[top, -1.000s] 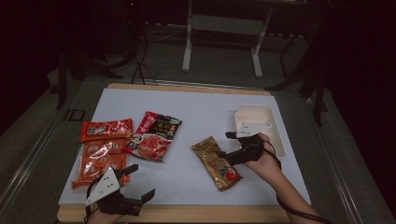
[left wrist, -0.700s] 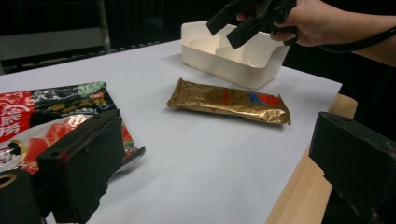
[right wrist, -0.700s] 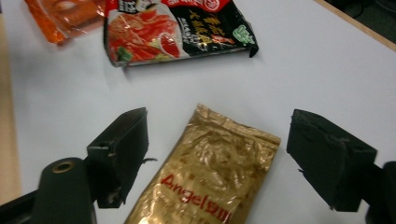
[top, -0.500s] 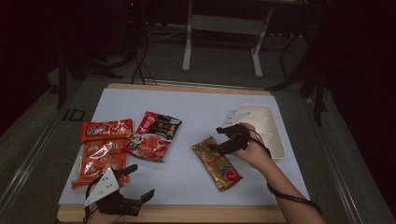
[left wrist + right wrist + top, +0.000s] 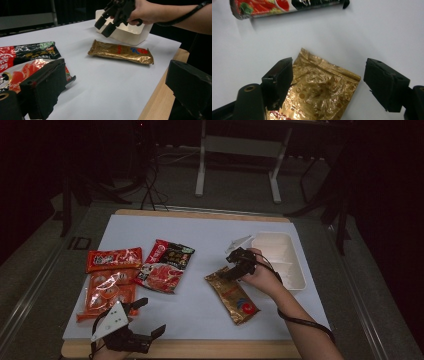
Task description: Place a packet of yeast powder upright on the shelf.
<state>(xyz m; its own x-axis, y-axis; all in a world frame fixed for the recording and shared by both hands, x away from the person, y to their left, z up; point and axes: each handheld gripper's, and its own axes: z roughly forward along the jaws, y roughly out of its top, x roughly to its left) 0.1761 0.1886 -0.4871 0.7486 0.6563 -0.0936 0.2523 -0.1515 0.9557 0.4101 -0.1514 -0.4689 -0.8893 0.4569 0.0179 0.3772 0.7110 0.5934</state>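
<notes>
A gold foil snack packet lies flat on the white mat, right of centre. My right gripper hovers open just above the packet's far end, held by a hand. In the right gripper view its jaws straddle that crinkled end without touching it. My left gripper rests open at the mat's near left edge, with nothing between its jaws. From there the gold packet lies ahead, with the right gripper above its far side.
A white plastic tray stands at the mat's right edge, behind the right hand. Several red snack packets and a dark one lie on the left half. The wooden table edge runs along the front.
My right gripper has moved left from over the white tray to the far end of the gold packet, staying open. The left gripper has not moved.
</notes>
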